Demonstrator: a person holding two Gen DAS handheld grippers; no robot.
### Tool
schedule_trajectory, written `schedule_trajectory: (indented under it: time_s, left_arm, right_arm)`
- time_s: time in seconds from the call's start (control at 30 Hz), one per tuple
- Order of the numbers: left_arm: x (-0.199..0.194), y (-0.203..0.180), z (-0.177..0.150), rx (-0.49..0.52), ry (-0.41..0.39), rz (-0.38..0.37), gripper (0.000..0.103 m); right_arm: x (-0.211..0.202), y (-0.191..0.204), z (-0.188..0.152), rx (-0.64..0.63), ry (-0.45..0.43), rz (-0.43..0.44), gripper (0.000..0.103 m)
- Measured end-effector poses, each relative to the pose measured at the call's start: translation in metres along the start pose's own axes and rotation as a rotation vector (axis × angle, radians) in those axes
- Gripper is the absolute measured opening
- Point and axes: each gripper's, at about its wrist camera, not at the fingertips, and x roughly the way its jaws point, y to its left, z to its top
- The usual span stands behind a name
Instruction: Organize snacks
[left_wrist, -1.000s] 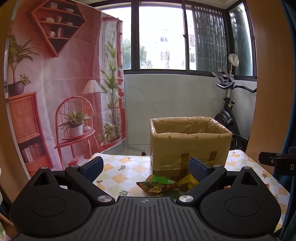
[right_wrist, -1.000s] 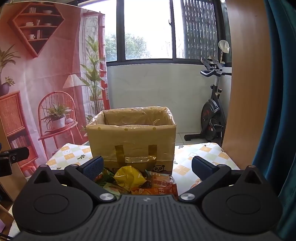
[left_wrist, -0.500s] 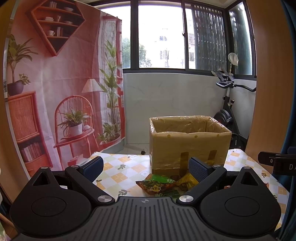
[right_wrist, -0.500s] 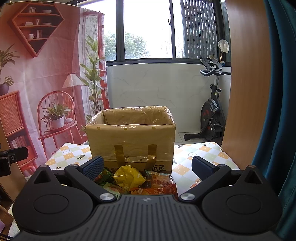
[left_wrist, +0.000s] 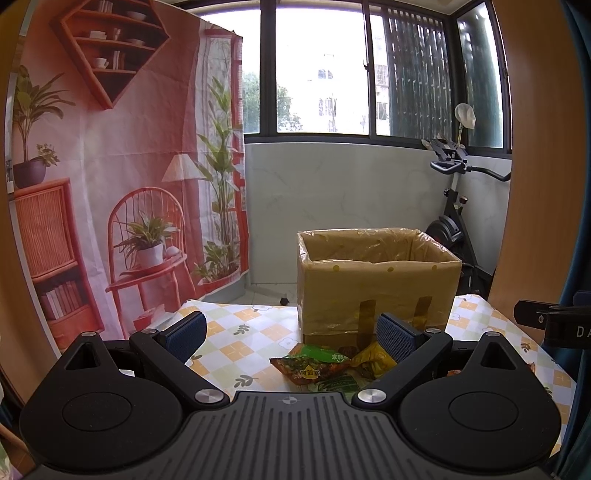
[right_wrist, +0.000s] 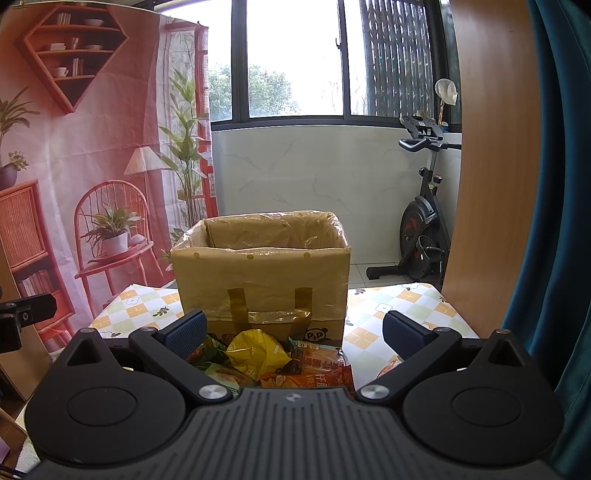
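Above a table laid with a yellow, green and white checked cloth (left_wrist: 236, 343), I hold my left gripper (left_wrist: 291, 332) with its jaws spread wide and nothing between its blue ribbed pads (left_wrist: 184, 330). Past them, toward the right of my left view, a green and orange foil snack packet (left_wrist: 314, 367) lies flat on the cloth, with a crumpled yellow snack bag (left_wrist: 371, 363) touching it on the right. Both sit just in front of an open brown cardboard box lined with clear plastic film (left_wrist: 376, 284), which stands upright on the table with two strips of tan tape on its front wall. At the far right edge of that view part of my other gripper shows, black.

My right gripper (right_wrist: 293, 334) hangs level over the same table edge, its jaws equally wide and empty. Between its fingers, from left to right, the snack pile reads: a green packet partly hidden behind my left finger, the crumpled yellow bag (right_wrist: 256, 350) on top in the middle, then an orange printed packet (right_wrist: 321, 371) against it. The cardboard box (right_wrist: 262, 277) stands directly behind the pile, its open top facing up; I cannot tell what lies inside. Further right, a black exercise bike (right_wrist: 424, 229) stands on the tiled floor beyond the table, beside a wooden panel and a teal curtain (right_wrist: 557, 221).
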Motion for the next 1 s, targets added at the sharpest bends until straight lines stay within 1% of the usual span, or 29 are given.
schedule_trajectory:
  time_s: [1.0]
  left_arm:
    - [0.0007,-0.0010,-0.0016,0.005,0.021,-0.014,0.100]
  right_arm:
    - [0.0037,-0.0023,-0.0047,0.005,0.010,-0.001,0.103]
